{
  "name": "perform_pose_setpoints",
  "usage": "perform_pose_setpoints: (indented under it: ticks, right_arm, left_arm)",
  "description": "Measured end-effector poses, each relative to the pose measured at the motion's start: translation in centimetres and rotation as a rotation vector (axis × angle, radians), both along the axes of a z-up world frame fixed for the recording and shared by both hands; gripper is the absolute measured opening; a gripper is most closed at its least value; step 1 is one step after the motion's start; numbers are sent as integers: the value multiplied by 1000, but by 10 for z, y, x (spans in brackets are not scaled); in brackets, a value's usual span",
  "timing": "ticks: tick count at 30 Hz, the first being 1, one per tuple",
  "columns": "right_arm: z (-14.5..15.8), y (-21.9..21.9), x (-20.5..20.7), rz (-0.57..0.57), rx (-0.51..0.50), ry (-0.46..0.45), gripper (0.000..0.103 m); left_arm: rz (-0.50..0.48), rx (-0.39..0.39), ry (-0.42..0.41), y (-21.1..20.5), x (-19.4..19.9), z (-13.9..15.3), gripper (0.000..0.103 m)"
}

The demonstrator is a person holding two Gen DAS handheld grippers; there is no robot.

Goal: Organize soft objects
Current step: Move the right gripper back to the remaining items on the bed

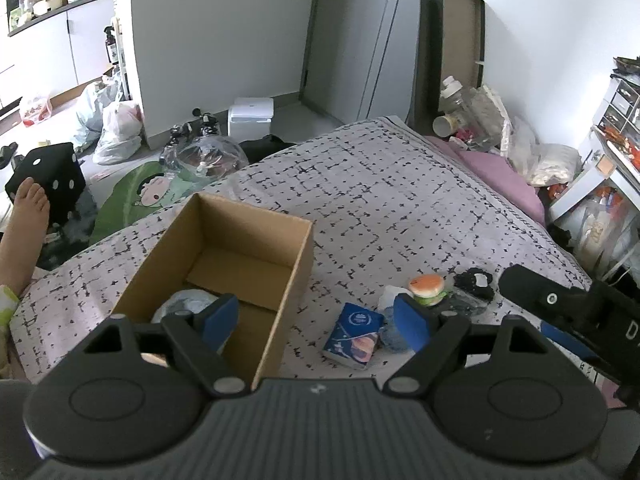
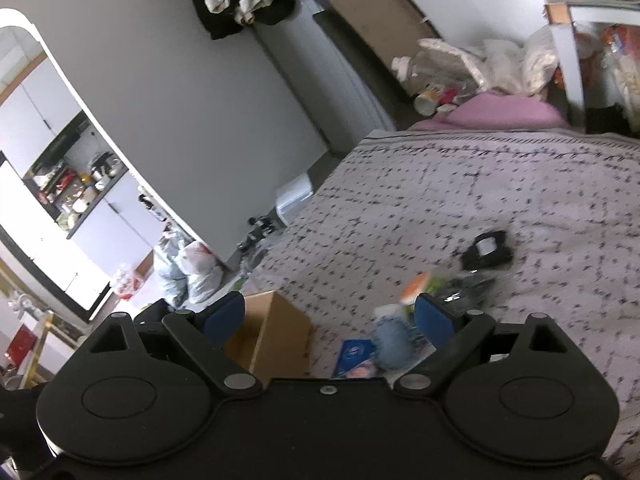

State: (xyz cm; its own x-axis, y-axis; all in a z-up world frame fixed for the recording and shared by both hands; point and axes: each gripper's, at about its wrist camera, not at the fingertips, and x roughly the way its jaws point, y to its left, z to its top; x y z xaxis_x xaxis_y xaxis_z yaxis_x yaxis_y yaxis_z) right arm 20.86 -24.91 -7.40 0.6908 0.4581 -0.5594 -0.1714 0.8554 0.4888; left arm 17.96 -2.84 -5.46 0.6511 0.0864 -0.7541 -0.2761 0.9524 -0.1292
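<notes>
The left tool [image 1: 316,318] hangs over the bed [image 1: 400,200] with its blue-padded fingers [image 1: 412,322] spread wide and nothing between them. One finger sits over the near end of the cardboard box [image 1: 296,264], the other over the pile of soft things beside it. The tool is level, looking forward and down along the bed.

The box is open at the top, its long axis running away from the camera toward the foot of the bed. A pale bundle [image 1: 188,300] lies in its near end, partly hidden by the finger.

Just right of the box lies a blue tissue pack [image 1: 352,336], flat, its long axis slanting toward the box's near corner. Touching it is a blue-grey soft lump [image 1: 390,338], then a burger toy [image 1: 426,288] standing upright, bun on top. Beside that is a black item with a white tag [image 1: 476,284].

The right tool [image 2: 330,316] is rolled, so the room tilts in its view. Its fingers also stand wide apart, empty, above the blue-grey lump [image 2: 394,344] and the tissue pack [image 2: 354,356]. Its view is blurred; the burger toy [image 2: 416,286] and the black item [image 2: 488,250] lie farther off on the patterned blanket [image 2: 520,184]. In the left view the right tool's black body [image 1: 560,304] reaches in from the right edge.

A pink pillow [image 1: 504,176] lies at the far end of the bed.
</notes>
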Motion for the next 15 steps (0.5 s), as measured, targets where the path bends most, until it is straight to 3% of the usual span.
perform_pose_setpoints:
  ticks: [15]
  right_arm:
    - [-7, -45, 14, -68, 37, 52, 92]
  left_arm:
    - [-61, -4, -23, -26, 23, 2, 84]
